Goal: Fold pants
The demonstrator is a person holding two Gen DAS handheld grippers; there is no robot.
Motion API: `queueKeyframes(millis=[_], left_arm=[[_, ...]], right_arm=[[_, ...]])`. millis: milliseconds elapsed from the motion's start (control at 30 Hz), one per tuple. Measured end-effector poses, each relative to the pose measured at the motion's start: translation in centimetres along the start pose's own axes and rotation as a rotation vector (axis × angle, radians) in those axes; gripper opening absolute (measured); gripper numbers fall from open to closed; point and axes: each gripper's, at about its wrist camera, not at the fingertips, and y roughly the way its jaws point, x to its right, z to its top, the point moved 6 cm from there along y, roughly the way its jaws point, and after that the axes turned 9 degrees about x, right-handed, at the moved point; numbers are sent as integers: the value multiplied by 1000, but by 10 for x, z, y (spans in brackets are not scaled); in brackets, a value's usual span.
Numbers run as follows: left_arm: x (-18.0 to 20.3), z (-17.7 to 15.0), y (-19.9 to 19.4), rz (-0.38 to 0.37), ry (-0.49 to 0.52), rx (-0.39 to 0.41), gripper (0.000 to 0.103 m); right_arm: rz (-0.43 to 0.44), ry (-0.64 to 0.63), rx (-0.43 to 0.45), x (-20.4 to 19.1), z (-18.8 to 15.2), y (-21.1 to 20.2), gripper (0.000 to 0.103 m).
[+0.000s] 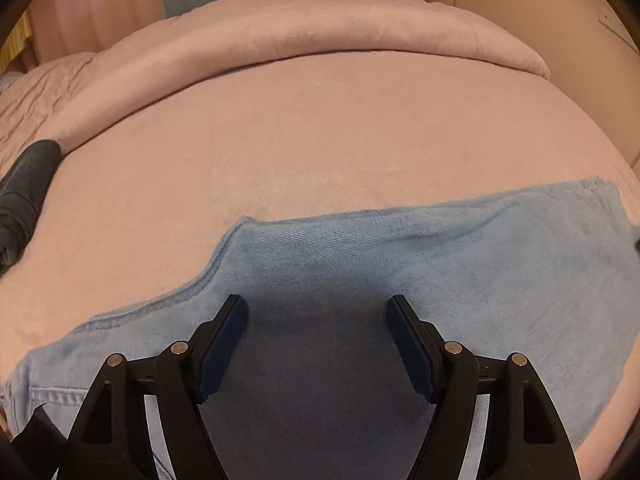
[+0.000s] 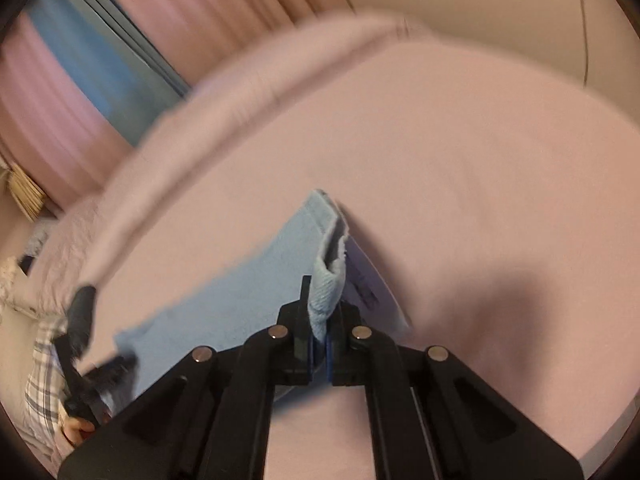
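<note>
The left gripper [image 1: 318, 312] is held tilted downward over the pants [image 1: 360, 264], its fingers [image 1: 224, 344] spread wide apart with nothing between them; only denim is seen below the gap, and no contact with it can be made out. The right gripper [image 2: 318, 340] is likewise pitched downward, and its fingers [image 2: 298, 336] are closed tight on a bunched fold of the pants [image 2: 224, 296], the pinched cloth being raised above the bed [image 2: 460, 168] near the hem.

The pants are of light blue denim and are laid across the near part of the pink bed [image 1: 300, 132]. In the left wrist view they are spread mostly flat, a stitched seam being seen along the left edge and a hem at the far right. In the right wrist view the lifted edge is doubled over, showing the frayed hem.

A dark rolled garment [image 1: 24, 196] is lying at the left of the bed. Farther back, a folded pink blanket [image 1: 320, 28] is laid across the bed, and curtains [image 2: 168, 20] are seen beyond.
</note>
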Motion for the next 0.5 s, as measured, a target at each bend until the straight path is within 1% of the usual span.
queueKeyframes(millis=[33, 167, 200, 233, 300, 333, 367, 400, 433, 467, 500], left_arm=[[0, 0, -1, 7, -4, 5, 73], [-11, -4, -7, 78, -15, 23, 73], [-19, -3, -7, 99, -33, 29, 73], [-25, -4, -8, 112, -53, 30, 73], [-40, -5, -9, 134, -94, 24, 73], [-45, -6, -10, 141, -102, 24, 73], [-48, -6, -10, 142, -102, 24, 73], [-51, -5, -12, 151, -90, 24, 73], [-53, 0, -11, 166, -73, 25, 73], [-61, 0, -18, 188, -50, 33, 73], [-64, 4, -20, 196, -41, 42, 73]], right_arm=[[-6, 11, -26, 6, -6, 8, 5], [47, 74, -2, 10, -3, 3, 6], [66, 73, 4, 8, -1, 0, 5], [92, 59, 22, 0, 5, -7, 5], [153, 32, 100, -13, 19, -27, 5], [146, 21, 109, -15, 22, -30, 5], [115, 4, 92, -14, 20, -27, 7], [64, -19, 36, -5, 12, -15, 11], [-19, -46, -55, 7, 2, -2, 16], [-81, -64, -110, 22, -6, 2, 20], [-71, -83, -91, 23, -4, -5, 20]])
